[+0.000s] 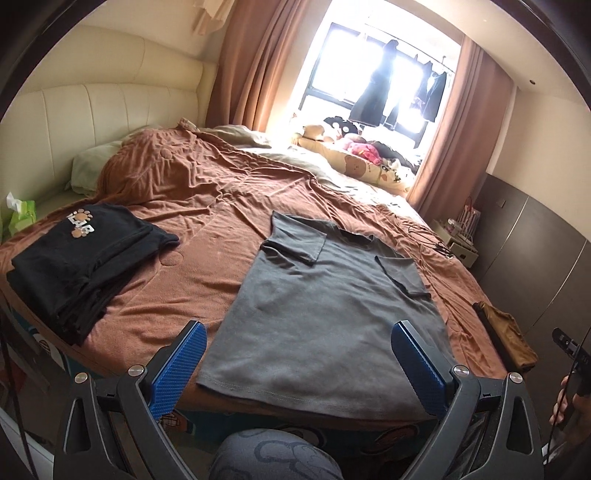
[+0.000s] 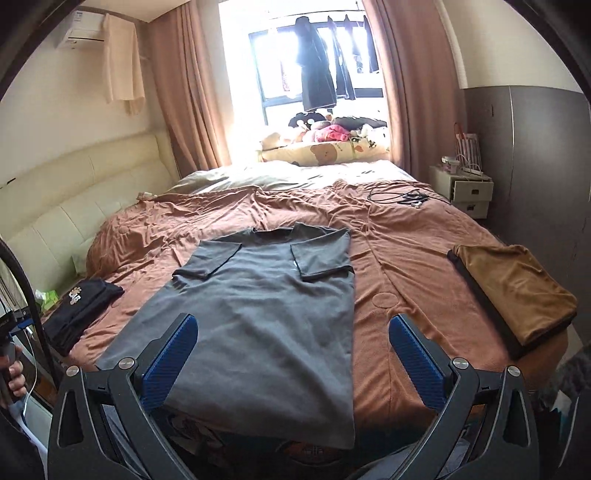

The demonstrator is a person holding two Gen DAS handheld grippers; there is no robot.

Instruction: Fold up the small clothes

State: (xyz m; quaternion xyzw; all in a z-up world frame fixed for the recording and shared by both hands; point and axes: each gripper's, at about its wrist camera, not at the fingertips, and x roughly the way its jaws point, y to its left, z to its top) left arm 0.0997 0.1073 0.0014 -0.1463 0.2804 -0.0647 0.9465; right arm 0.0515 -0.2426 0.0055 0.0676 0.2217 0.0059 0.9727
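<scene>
Grey cotton T-shirt [image 1: 317,295]: flat, both sleeves folded inward, hem at near edge of brown-covered bed [image 1: 207,221]
Left hand-held gripper [image 1: 297,363]: jaws wide apart, empty
Right hand-held gripper [image 2: 293,356]: likewise spread, empty

Grey tee [image 2: 266,314]; rust-brown bedspread [image 2: 399,258]; black folded stack [image 1: 81,266] w/ paw print; tan cloth [image 2: 517,291]; blue-padded tongs [image 1: 299,363].

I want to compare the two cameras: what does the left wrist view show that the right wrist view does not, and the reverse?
Only the left wrist view shows the person's patterned knee. Only the right wrist view shows the air conditioner with a cream cloth hanging from it. Both show the grey T-shirt with its sleeves folded in, the black folded pile, the brown folded garment and open jaws.
</scene>
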